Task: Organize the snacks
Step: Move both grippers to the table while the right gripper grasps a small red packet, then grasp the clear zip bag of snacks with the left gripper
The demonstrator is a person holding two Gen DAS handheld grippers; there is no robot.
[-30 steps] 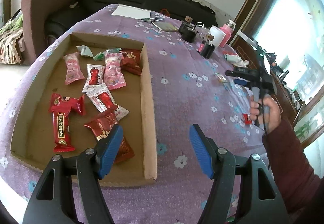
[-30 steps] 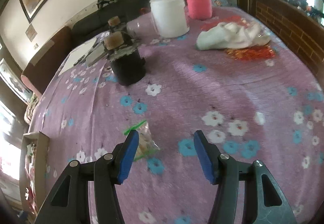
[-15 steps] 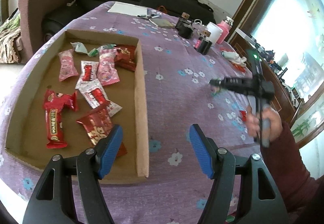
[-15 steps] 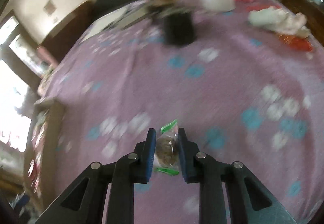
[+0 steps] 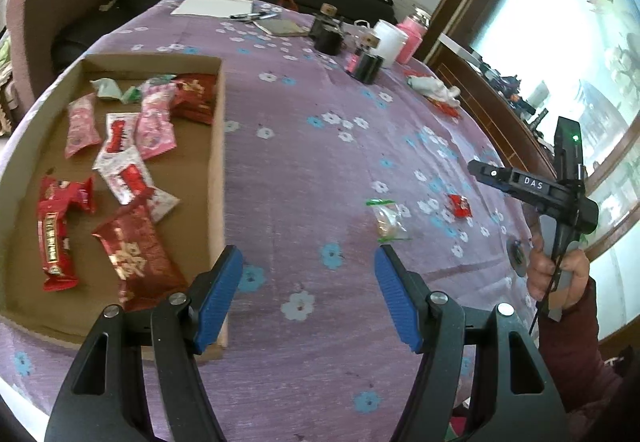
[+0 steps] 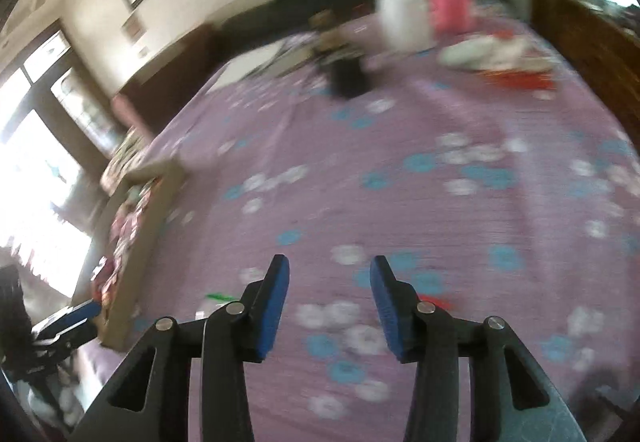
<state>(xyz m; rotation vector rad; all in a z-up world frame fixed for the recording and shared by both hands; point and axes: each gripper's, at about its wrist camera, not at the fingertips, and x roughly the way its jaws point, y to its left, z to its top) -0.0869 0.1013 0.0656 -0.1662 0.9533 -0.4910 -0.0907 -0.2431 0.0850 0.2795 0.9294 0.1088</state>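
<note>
Your right gripper (image 6: pixel 329 302) had just been opening, nothing between its pads; the clear green-ended snack packet (image 5: pixel 387 217) lay on the desk's purple flowered cloth (image 5: pixel 304 170), short of the shallow cardboard tray (image 5: pixel 218 146). Your left gripper (image 5: pixel 308 292) hung apart, empty, presumably ready to take it.

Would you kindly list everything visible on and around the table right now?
cardboard tray: one, brown, table's left side.
snack packets: about ten, red, pink, white, in tray.
clear snack bag: one, green-trimmed, on cloth right of tray.
small red candy: one, right of bag.
tablecloth: purple, floral.
black jars: two, far side.
white tub: one, beside pink bottle.
paper sheet: white, far edge.
left gripper: open, empty.
right gripper: jaws just opened, empty.
hand: maroon sleeve, holding right gripper.
</note>
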